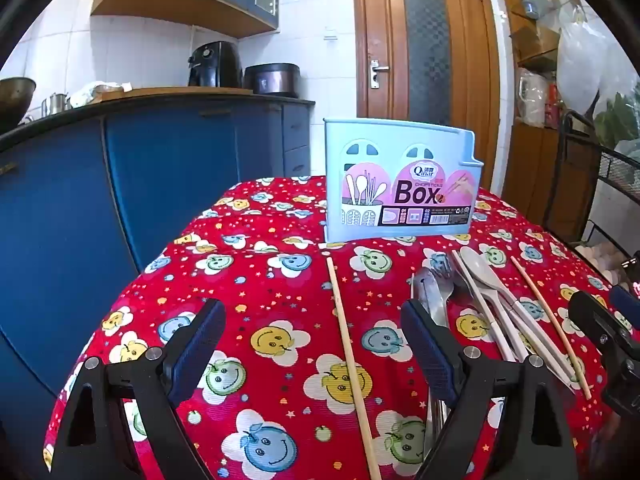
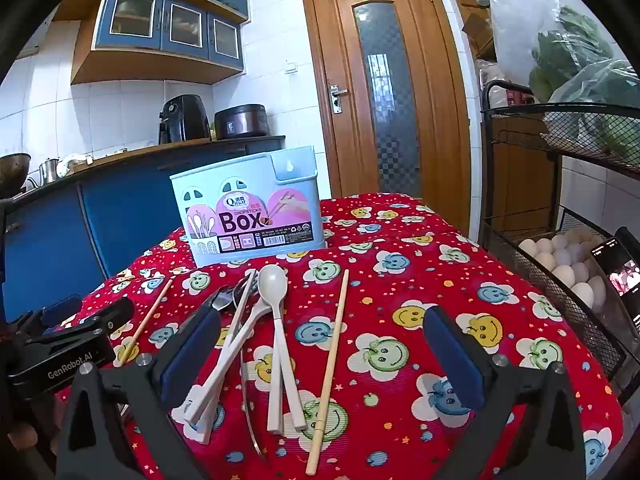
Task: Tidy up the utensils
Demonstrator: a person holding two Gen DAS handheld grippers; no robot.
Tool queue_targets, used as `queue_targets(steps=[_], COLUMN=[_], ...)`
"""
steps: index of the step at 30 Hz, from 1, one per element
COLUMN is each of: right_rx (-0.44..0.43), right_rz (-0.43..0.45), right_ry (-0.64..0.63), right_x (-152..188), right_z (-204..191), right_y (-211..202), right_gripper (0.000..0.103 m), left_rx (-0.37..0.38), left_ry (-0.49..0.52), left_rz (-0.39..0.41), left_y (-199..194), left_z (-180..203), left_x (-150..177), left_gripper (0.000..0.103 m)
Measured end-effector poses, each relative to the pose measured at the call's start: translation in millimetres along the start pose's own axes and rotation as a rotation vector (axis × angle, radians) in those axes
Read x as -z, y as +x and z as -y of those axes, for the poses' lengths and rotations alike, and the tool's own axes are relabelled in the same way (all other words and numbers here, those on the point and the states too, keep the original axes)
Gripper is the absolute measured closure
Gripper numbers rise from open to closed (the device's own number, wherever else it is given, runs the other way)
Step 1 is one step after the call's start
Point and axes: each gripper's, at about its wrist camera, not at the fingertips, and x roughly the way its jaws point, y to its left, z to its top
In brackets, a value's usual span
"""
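A pale blue utensil box (image 1: 400, 178) (image 2: 250, 212) stands upright at the far side of the table. In front of it lie loose utensils: a wooden chopstick (image 1: 350, 364) alone on the left, a metal spoon and fork (image 1: 432, 292), white plastic spoons (image 2: 274, 304) and white chopsticks (image 2: 224, 360), and another wooden chopstick (image 2: 330, 364). My left gripper (image 1: 314, 344) is open above the lone chopstick. My right gripper (image 2: 320, 354) is open over the white spoons and the wooden chopstick. Neither holds anything.
The table wears a red cloth with smiley flowers (image 2: 460, 280). A black wire rack with eggs (image 2: 560, 264) and a phone (image 2: 624, 272) stands close on the right. Blue cabinets (image 1: 160, 184) run along the left, and a wooden door (image 2: 380, 92) is behind.
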Motion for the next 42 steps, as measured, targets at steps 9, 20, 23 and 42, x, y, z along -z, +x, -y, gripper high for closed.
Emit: queue_targets(steps=[9,20,23,42], right_rx=[0.004,-0.004,-0.003,-0.002], right_rz=[-0.006,-0.002,-0.002,-0.002], right_ry=[0.001,0.014,0.013,0.011], right_x=[0,1,1,1], right_z=[-1,-2,-2,-2], right_y=[1,1,0,0], right_gripper=[0.000,0.000,0.000,0.000], left_rx=[0.000,-0.002,-0.002,-0.003], left_ry=[0.001,0.004,0.003,0.005], left_rz=[0.001,-0.001,-0.001,-0.001], left_y=[-1,0,0,0], left_z=[-1,0,0,0], left_x=[0,0,0,0], left_gripper=[0.014,0.014,0.014,0.014])
